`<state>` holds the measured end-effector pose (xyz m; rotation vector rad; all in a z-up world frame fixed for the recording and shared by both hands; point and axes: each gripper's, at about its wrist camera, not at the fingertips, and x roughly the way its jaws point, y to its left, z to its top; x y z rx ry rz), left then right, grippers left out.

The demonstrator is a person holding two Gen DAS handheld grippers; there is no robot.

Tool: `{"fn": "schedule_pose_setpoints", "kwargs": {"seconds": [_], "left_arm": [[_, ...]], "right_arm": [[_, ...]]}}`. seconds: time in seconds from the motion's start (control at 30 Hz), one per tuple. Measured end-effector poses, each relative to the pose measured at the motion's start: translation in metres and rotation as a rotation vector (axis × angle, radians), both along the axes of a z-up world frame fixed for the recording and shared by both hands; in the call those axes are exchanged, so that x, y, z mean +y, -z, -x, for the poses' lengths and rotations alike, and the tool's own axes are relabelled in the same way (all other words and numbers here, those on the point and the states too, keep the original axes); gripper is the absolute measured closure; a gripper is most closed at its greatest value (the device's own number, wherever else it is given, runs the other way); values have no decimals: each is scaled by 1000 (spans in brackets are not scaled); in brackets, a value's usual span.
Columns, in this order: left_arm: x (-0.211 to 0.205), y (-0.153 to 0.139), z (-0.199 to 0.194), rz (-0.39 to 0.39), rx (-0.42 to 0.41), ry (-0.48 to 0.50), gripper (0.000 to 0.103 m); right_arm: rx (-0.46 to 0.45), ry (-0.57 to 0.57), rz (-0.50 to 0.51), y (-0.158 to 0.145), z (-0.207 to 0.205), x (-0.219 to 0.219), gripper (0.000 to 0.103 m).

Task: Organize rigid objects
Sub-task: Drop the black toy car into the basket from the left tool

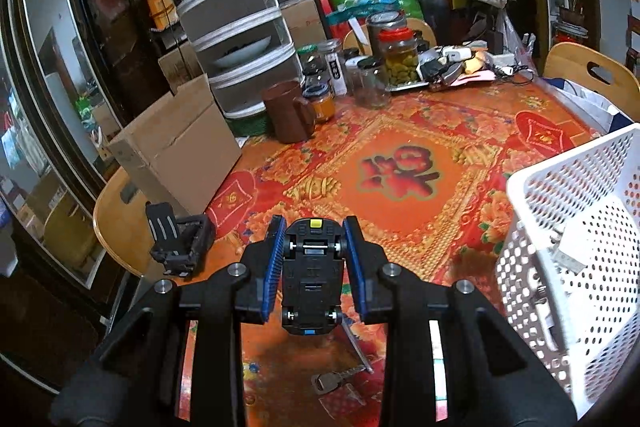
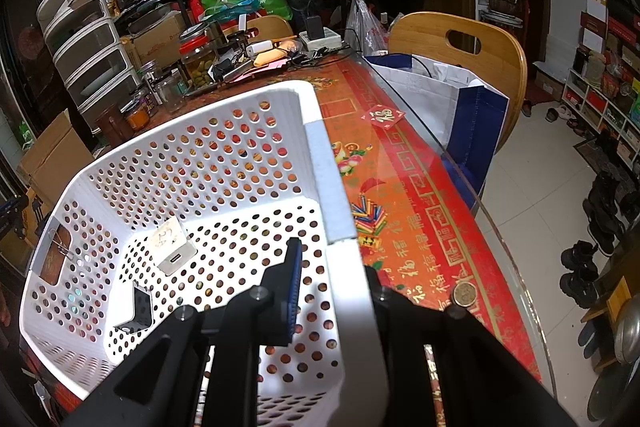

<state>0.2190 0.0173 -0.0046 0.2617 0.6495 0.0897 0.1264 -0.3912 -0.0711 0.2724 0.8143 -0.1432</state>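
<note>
Fingers (image 1: 276,263) of the left gripper (image 1: 314,255) clamp a toy car (image 1: 312,279), underside up, above the table (image 1: 400,163); right gripper (image 2: 332,287) seemingly pinches the white basket (image 2: 320,155) rim

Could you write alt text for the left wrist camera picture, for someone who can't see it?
The left gripper holds a small black toy car upside down above a red patterned tablecloth. A white perforated basket stands at right, jars and boxes behind.

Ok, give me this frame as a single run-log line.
left gripper: shut on toy car, underside up, above table | right gripper: shut on basket rim | basket contents: white charger, metal bracket
</note>
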Motion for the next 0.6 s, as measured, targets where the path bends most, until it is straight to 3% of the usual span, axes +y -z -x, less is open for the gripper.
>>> {"fn": "schedule_pose_setpoints", "kwargs": {"seconds": [0.17, 0.4, 0.6], "left_arm": [[-25, -15, 10, 19, 18, 10, 76], [-106, -32, 43, -38, -6, 181, 76], [-172, -10, 41, -120, 89, 269, 76]], "right_arm": [[-2, 0, -1, 0, 0, 0, 86], [-2, 1, -2, 0, -1, 1, 86], [-5, 2, -6, 0, 0, 0, 86]]}}
